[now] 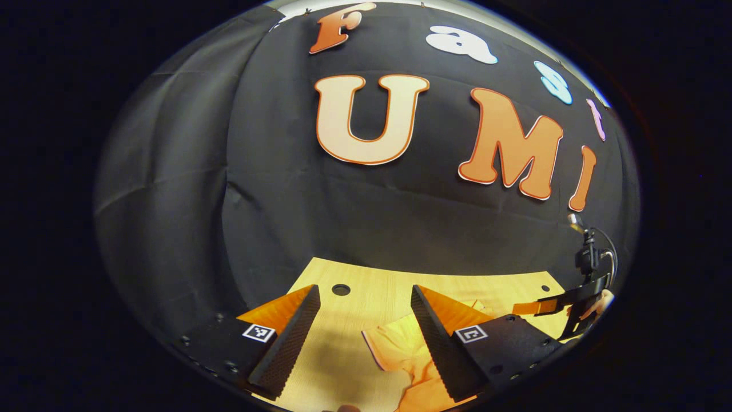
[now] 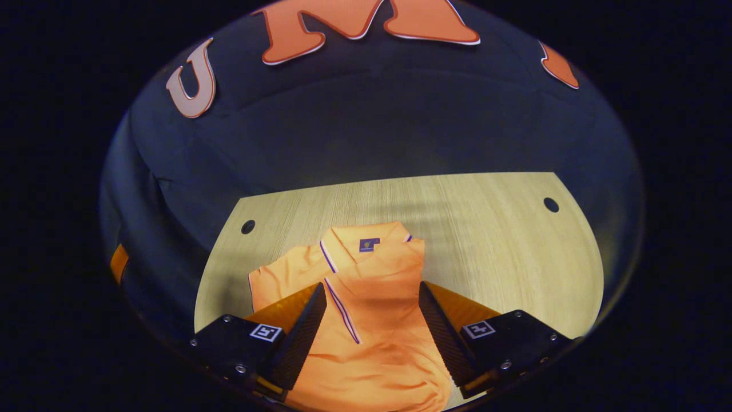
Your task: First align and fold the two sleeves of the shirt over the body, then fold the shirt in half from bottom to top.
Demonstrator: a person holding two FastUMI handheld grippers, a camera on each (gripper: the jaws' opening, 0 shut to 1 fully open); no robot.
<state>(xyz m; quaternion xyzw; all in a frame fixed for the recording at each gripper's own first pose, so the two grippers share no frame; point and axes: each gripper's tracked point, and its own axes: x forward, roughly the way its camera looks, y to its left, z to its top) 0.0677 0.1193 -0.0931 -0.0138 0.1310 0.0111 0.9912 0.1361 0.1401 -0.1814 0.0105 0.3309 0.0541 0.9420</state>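
Note:
An orange polo shirt [image 2: 372,343] lies on the wooden table [image 2: 492,240], collar [image 2: 366,243] toward the far wall. In the right gripper view one sleeve [image 2: 277,280] spreads out to the left, while the other side looks folded in over the body. My right gripper [image 2: 372,289] hovers open over the shirt's chest, nothing between its fingers. My left gripper [image 1: 365,289] is open above the table, with the shirt's sleeve [image 1: 400,349] below and between its fingers. The right gripper [image 1: 572,306], held by a hand, shows far off at the right of the left gripper view.
The tabletop has round holes near its far corners [image 2: 247,226] [image 2: 551,205] [image 1: 341,289]. Black cloth walls close the booth behind and beside the table. Bare wood [image 2: 514,274] lies to the right of the shirt.

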